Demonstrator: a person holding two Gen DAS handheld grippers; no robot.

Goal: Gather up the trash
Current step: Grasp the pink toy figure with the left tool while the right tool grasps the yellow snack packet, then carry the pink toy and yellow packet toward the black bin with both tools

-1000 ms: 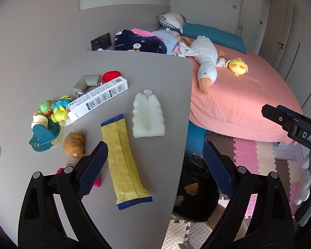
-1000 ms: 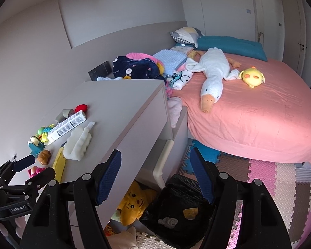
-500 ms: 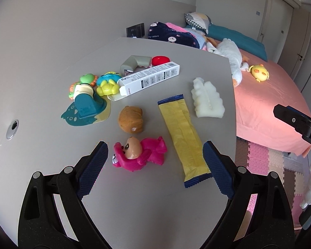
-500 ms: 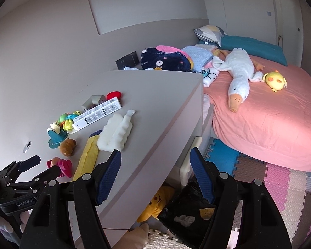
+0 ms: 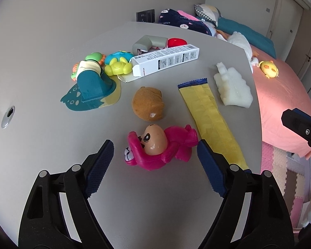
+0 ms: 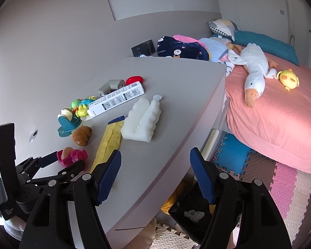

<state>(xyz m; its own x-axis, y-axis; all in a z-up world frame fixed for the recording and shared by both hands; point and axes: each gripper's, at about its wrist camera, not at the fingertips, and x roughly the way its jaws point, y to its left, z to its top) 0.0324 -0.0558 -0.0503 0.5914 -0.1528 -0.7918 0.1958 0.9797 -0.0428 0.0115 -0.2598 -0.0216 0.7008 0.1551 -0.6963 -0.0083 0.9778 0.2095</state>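
Observation:
On the grey table [image 5: 51,41] lie a yellow wrapper [image 5: 209,116], a white foam piece [image 5: 232,87] and a white printed box [image 5: 165,60]. My left gripper [image 5: 155,147] hangs low over the table with its jaws closing. A pink toy figure [image 5: 161,147] lies between them, and the pads do not press on it. My right gripper [image 6: 155,153] stands open and empty over the table's near corner, right of the yellow wrapper [image 6: 107,143] and in front of the foam piece [image 6: 143,122]. A black trash bag [image 6: 192,213] sits on the floor below the table edge.
A brown plush [image 5: 148,104], a teal toy [image 5: 91,85], small colourful toys [image 5: 114,62], a grey piece [image 5: 149,42] and a red object [image 5: 176,41] share the table. A pink bed [image 6: 280,112] with a white goose plush [image 6: 255,66] stands to the right, over foam floor mats [image 6: 280,182].
The left view swung from the table's edge onto the toys; the pink figure now lies between its jaws, which stand narrower. The right gripper moved closer over the table corner, jaws unchanged.

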